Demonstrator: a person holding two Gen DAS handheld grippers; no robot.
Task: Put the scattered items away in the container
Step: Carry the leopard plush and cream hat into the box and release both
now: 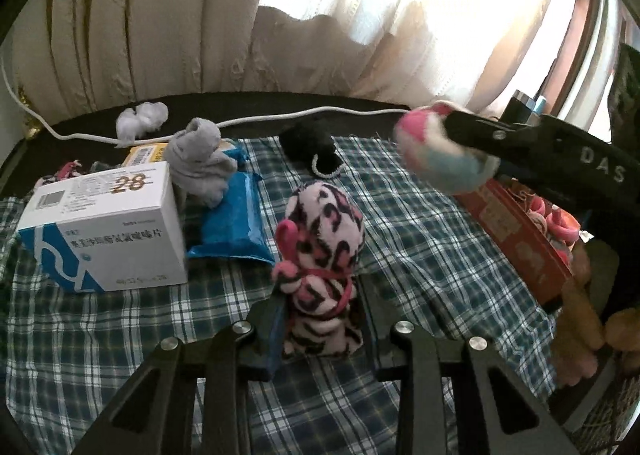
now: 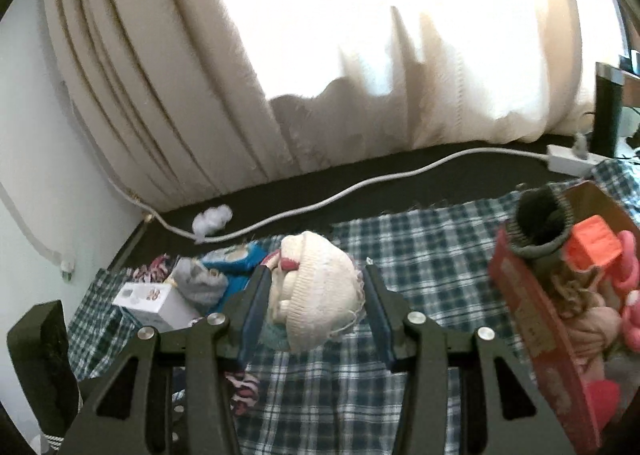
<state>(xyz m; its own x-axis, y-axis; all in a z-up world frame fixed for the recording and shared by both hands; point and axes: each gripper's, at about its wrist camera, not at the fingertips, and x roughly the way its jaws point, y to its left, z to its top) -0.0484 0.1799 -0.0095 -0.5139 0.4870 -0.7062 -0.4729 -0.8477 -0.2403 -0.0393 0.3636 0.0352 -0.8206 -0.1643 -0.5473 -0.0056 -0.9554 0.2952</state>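
Note:
My left gripper (image 1: pixel 320 291) is shut on a pink, black and white leopard-print sock roll (image 1: pixel 324 251) standing on the checked cloth (image 1: pixel 120 335). My right gripper (image 2: pixel 316 295) is shut on a cream, pink and blue rolled sock (image 2: pixel 316 291), held above the cloth; it also shows in the left wrist view (image 1: pixel 444 151), near the red cardboard box (image 1: pixel 520 247). The box (image 2: pixel 532 303) at the right holds several soft items, a dark sock (image 2: pixel 536 227) and an orange block (image 2: pixel 596 243).
A white medicine box (image 1: pixel 104 223), a grey sock (image 1: pixel 200 163), a blue packet (image 1: pixel 232 215) and a black sock (image 1: pixel 312 151) lie on the cloth. A white tissue wad (image 1: pixel 140 119) and a white cable (image 1: pixel 280 117) lie by the curtain. A power strip (image 2: pixel 572 159) sits at the far right.

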